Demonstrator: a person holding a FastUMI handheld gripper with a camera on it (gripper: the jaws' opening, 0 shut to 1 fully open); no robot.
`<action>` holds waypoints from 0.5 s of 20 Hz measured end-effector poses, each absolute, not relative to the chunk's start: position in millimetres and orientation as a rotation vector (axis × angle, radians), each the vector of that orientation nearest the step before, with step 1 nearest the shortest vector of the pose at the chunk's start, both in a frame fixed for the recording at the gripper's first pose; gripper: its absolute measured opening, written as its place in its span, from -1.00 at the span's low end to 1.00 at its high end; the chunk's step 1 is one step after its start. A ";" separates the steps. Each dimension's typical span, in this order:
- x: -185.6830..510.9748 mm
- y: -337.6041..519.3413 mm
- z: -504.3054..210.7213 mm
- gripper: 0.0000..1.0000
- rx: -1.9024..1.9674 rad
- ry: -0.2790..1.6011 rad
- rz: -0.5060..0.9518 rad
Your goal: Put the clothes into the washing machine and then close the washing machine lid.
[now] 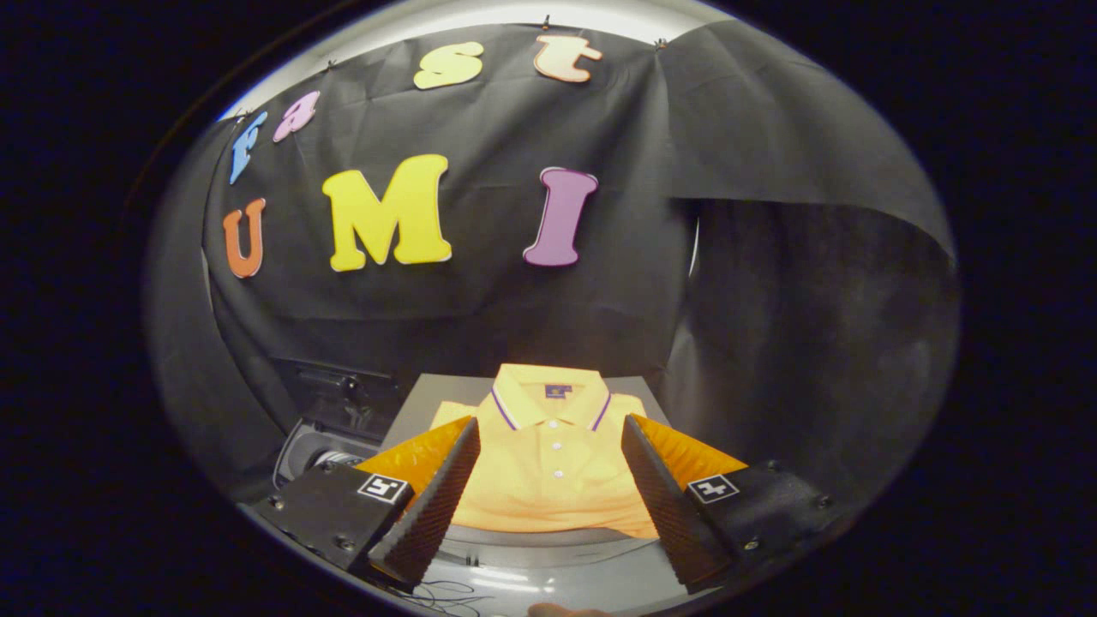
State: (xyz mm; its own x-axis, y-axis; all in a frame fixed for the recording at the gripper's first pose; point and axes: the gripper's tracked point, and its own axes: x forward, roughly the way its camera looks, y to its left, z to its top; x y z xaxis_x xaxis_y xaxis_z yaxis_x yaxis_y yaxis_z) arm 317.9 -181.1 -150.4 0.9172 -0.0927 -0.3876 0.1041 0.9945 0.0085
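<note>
Claw (548, 488) fingers are held spread wide, nothing pinched. A folded yellow polo shirt (548, 467) is seen between and just beyond them, flat on the grey counter (411, 407). Its collar points away from the claw, its long axis along the fingers. The washing machine opening (321, 450) is judged to lie beside the left finger.

The gripper (548, 493) is spread wide, its two ribbed black fingers (433, 501) angled apart, touching nothing, with nothing clamped between them.

Folded yellow polo shirt (548, 467) lies flat beside the open washing machine (330, 428).
</note>
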 end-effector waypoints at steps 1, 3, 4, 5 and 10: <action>326.8 -183.6 -160.9 1.00 0.033 0.417 -0.098; 343.3 -186.9 -180.7 1.00 0.032 0.456 -0.100; 351.7 -187.8 -189.3 1.00 0.039 0.469 -0.097; 357.7 -188.1 -197.4 1.00 0.043 0.490 -0.096; 388.4 -191.0 -235.5 1.00 0.018 0.570 -0.099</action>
State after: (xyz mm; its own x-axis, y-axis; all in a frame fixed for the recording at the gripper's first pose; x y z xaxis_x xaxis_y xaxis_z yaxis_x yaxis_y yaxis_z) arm 388.4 -191.0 -235.5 0.8372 -0.0890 -0.5397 0.0991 0.9950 -0.0104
